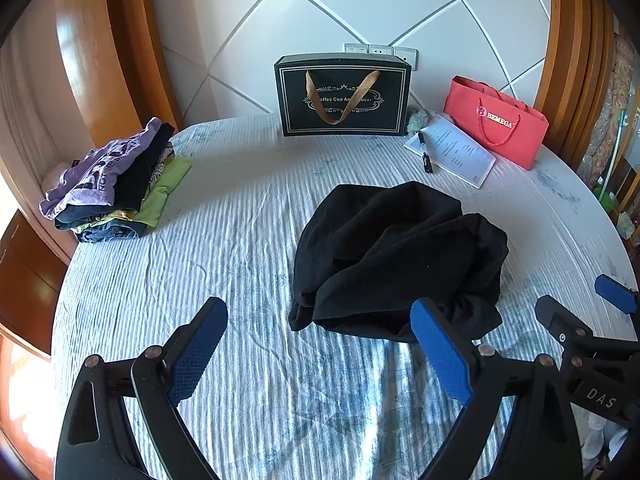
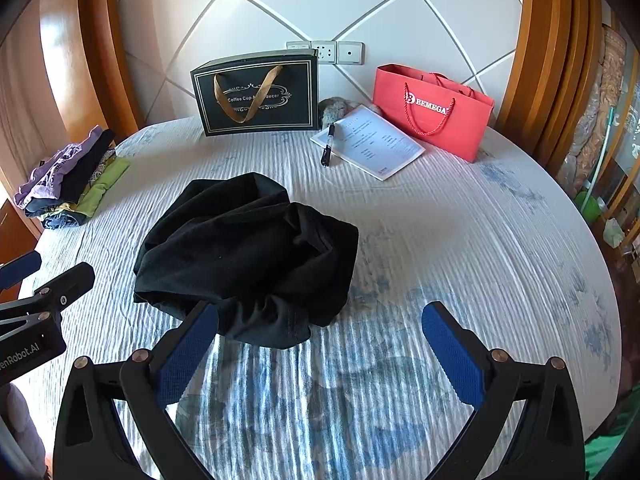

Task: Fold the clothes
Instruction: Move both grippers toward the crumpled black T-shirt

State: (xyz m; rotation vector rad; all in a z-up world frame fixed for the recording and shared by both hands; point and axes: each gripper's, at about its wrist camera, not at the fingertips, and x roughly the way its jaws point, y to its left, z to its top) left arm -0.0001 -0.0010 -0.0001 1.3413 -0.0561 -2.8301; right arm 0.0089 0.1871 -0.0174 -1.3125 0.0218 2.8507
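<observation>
Right, your left hand-held gripper (image 1: 320,354) has its jaws spread wide w/ nothing between them, angled down over the striped cloth of the surface (image 1: 248,216). Your right hand-held gripper (image 2: 320,354) is the same: jaws wide apart, nothing gripped, tilted down.

The black garment (image 1: 394,256) lies in a crumpled heap near the middle of the surface, just ahead of both grippers. In the left wrist view its near edge sits behind the right finger's blue pad (image 1: 440,354); in the right wrist view the near edge is just behind the left finger's pad (image 2: 186,354). Can't tell whether either pad touches the fabric.

Off to the far left edge you've got a stack of folded clothes (image 1: 112,182), purple top on it, well apart from the black garment. At the back stands a black gift bag (image 1: 342,96), a red paper bag (image 1: 496,122) to its right, and between them a printed sheet (image 1: 454,150) w/ a marker pen (image 1: 425,153) lying at its left edge.
</observation>
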